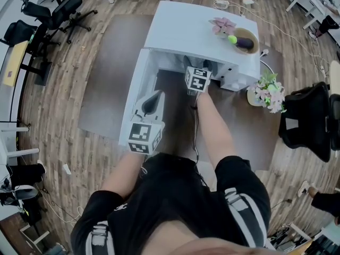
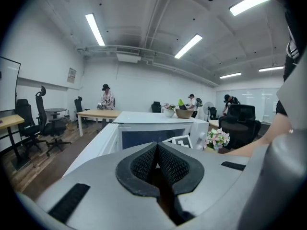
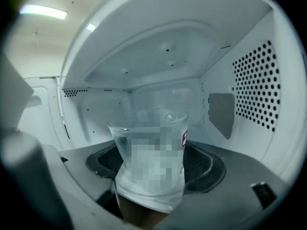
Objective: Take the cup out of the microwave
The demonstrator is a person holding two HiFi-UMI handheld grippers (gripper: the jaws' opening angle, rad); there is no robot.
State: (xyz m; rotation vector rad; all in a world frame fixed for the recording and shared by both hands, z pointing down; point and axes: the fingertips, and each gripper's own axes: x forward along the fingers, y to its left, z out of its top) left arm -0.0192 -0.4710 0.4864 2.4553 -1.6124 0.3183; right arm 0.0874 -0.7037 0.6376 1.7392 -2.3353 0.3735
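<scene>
A clear cup [image 3: 151,157] stands inside the white microwave cavity [image 3: 158,80], seen in the right gripper view. My right gripper [image 3: 152,171] is shut on the cup, with a black pad against each side. From the head view, the right gripper [image 1: 198,70] reaches into the microwave [image 1: 180,31] and only its marker cube shows; the cup is hidden there. My left gripper [image 1: 153,101] hangs by the open microwave door [image 1: 137,89]. In the left gripper view, the left gripper [image 2: 157,147] is shut with nothing between its pads.
On top of the microwave sit a pink flower [image 1: 223,25] and a bowl [image 1: 244,40] with a purple and a green object. A flower bouquet [image 1: 268,92] and a black office chair [image 1: 308,121] stand to the right. People work at desks far back [image 2: 106,99].
</scene>
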